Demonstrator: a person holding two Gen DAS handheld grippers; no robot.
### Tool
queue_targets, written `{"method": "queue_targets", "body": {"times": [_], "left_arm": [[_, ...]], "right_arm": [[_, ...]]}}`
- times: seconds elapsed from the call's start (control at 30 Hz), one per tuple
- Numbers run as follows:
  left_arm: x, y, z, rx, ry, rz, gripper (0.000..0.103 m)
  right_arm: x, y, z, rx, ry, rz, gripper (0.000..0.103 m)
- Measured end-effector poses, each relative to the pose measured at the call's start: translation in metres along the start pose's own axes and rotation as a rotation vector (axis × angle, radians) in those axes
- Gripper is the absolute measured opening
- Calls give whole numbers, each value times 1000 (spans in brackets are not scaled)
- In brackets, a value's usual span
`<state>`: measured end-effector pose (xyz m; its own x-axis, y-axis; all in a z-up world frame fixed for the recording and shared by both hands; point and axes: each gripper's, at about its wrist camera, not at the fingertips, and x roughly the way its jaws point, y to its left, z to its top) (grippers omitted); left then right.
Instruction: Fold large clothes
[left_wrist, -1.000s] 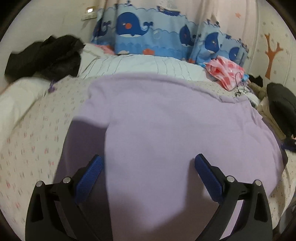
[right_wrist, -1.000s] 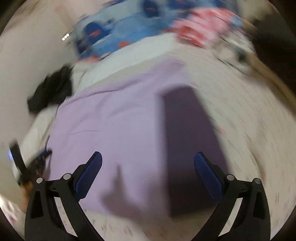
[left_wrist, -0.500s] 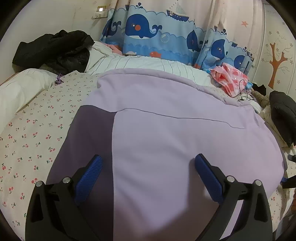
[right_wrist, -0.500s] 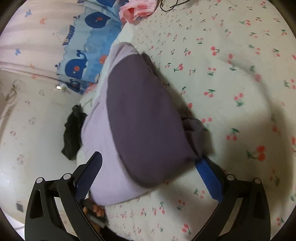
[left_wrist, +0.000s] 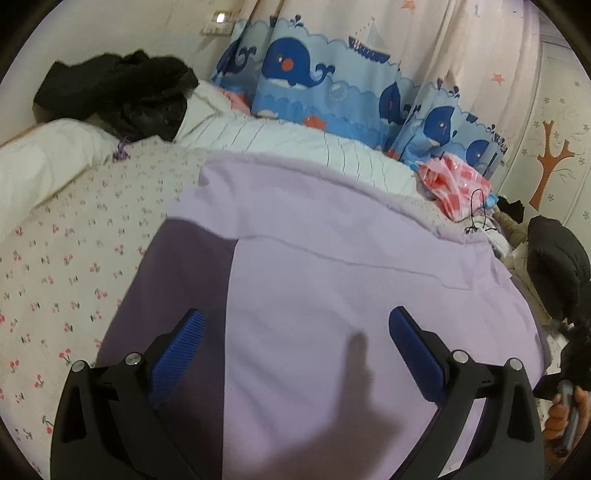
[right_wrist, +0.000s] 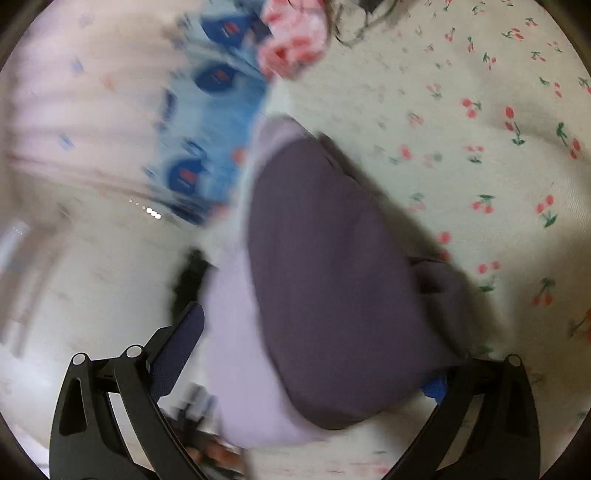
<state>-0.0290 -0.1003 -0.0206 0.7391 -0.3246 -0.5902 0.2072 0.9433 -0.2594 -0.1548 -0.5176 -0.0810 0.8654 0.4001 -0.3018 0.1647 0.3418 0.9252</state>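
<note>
While the left tool (left_wrist: 293, 332) hangs spread over the lilac garment (left_wrist: 332, 266), only the blurred right view shows the right tool (right_wrist: 314, 354) spread around its dark corner.

Both wrist views over purple garment (left_wrist: 332, 295)

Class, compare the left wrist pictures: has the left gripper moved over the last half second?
Yes. The whale curtain and the black clothes sit slightly lower in the left wrist view, so the open left gripper has tilted up a little over the purple garment.

Lilac-and-purple garment (left_wrist: 332, 280), cherry-print sheet (left_wrist: 66, 266), blue whale curtain (left_wrist: 314, 81).
</note>
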Motion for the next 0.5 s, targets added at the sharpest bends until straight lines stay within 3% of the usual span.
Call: {"method": "queue_targets", "body": {"times": [0.03, 0.23, 0.5], "left_arm": [[-3, -4, 1, 18, -15, 0, 96], [-10, -23, 1, 111, -45, -7, 96], [-22, -41, 0, 214, -92, -11, 96]], "right_arm": [[-1, 1, 0, -14, -6, 7, 97], [20, 0, -5, -102, 0, -202, 96], [35, 2, -6, -97, -114, -269, 96]]}}
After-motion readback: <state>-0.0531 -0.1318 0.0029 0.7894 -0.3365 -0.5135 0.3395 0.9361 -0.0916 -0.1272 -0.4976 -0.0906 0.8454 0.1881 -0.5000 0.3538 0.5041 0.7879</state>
